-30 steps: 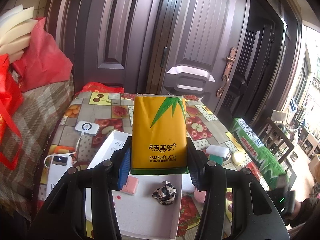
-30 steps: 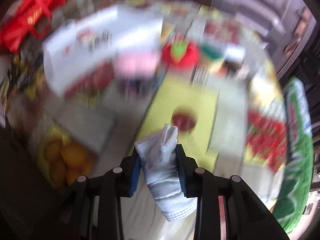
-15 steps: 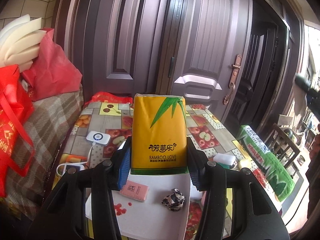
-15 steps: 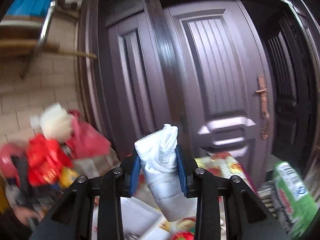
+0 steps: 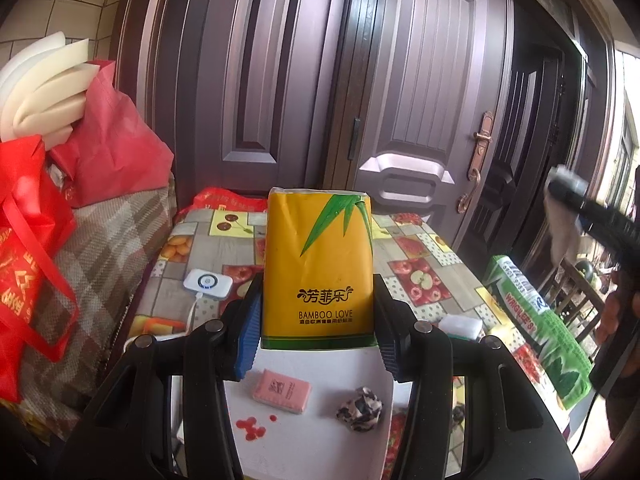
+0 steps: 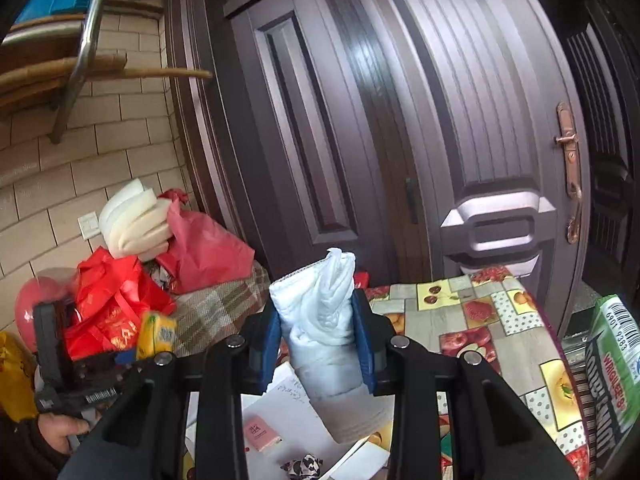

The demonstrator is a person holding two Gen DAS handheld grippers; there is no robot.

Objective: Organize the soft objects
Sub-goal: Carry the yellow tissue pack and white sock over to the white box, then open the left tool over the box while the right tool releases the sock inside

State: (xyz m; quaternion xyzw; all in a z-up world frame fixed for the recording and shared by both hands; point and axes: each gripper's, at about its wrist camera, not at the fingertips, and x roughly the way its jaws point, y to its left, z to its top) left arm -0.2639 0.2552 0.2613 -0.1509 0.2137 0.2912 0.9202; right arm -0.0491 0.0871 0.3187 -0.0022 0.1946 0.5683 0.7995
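The left tool (image 5: 318, 332) is pinching a yellow tissue pack (image 5: 319, 268) between its blue pads (image 5: 247, 340). The pack is standing upright in the grip, its long axis running up and away from the tool. The right tool (image 6: 319, 344) is pinching a rolled white cloth (image 6: 320, 320), which is also standing upright between the pads, with its lower end hanging below them.

The white box (image 5: 320, 432) serves as the landmark. Both tools are hovering above it, clear of its floor. The tissue pack is sitting directly above the box's far edge. Inside the box, a pink packet (image 5: 282, 391) is lying toward the left side and a crumpled black-and-white piece (image 5: 359, 409) is lying toward the right side. The box is resting on the table (image 5: 424, 264), which is covered with a fruit-print cloth.

Judgement: the box is probably the collecting place, so each held item is lying straight above its likely target. A downward move is needed, and the left tool is appearing nearer to the box.

Readable writing: the tissue pack is showing "BAMBOO LOVE" under Chinese characters. A green package (image 5: 536, 320) to the right of the box is showing "WRIGLEY'S" and barcode digits. The pink packet's print is too small to read.
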